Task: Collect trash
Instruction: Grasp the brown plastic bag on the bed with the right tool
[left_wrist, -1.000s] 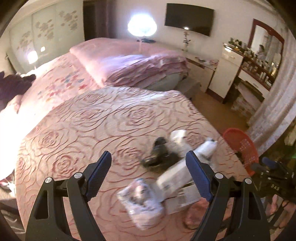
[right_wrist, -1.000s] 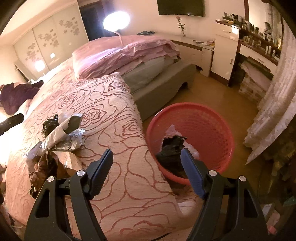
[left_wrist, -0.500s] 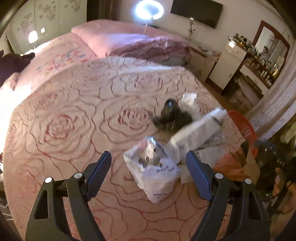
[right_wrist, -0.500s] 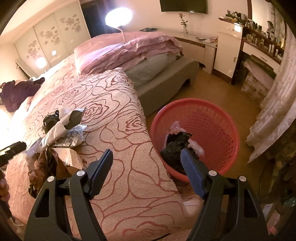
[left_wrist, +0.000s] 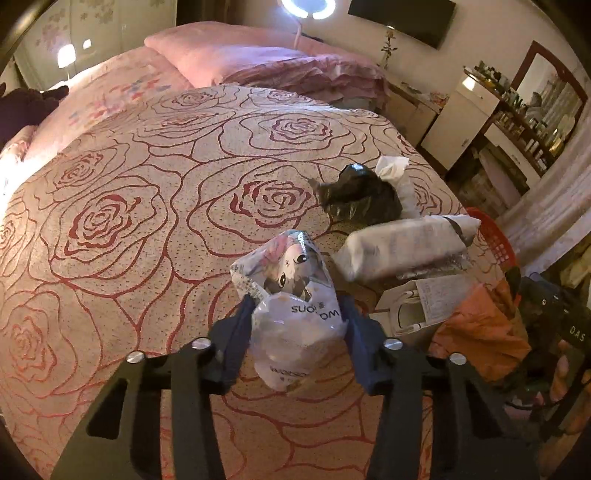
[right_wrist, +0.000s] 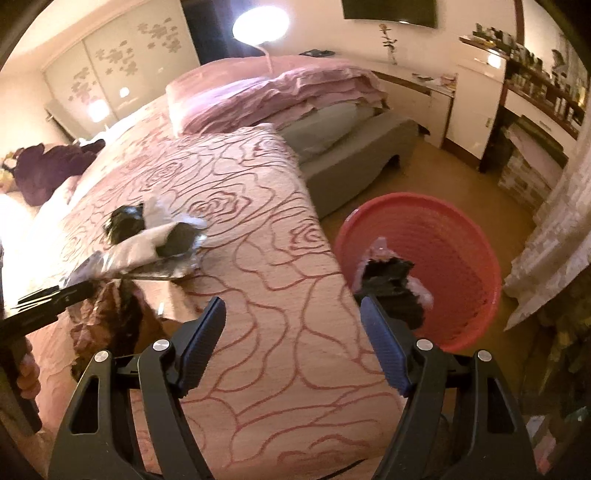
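The left gripper (left_wrist: 297, 325) had just been closing, and its blue pads pressed against either side of a crumpled white plastic bag (left_wrist: 291, 306) printed with a cartoon animal face and some lettering, which lay on the rose-patterned bedspread (left_wrist: 129, 221). Just beyond the bag, toward the bed's right edge, sat the rest of the litter: a black crumpled bag (left_wrist: 360, 195) with a white tissue (left_wrist: 393, 168) against it, a long pale wrapped packet (left_wrist: 402, 247) lying tilted across a white paper box (left_wrist: 424, 302), and an orange-brown wrapper (left_wrist: 480, 332) at the very edge of the mattress. The rim of the red basket (left_wrist: 496, 243) peeked out past the packet (most of it was hidden by the bed from this side). In the right wrist view the right gripper (right_wrist: 293, 350) hung with its jaws wide apart and nothing between them, poised over the bed's corner, with one blue finger overlapping the basket's near side. The red basket (right_wrist: 461, 266) stood on the wooden floor just beside the bed and held dark crumpled trash (right_wrist: 391, 284) with a bit of pale plastic around it. The same heap of litter showed at the left of that view, the pale packet (right_wrist: 144, 247) and black bag (right_wrist: 123, 221) together, well apart from the basket. A dark purple garment (right_wrist: 55, 166) lay far up the bed, near the folded pink quilt (right_wrist: 277, 92).
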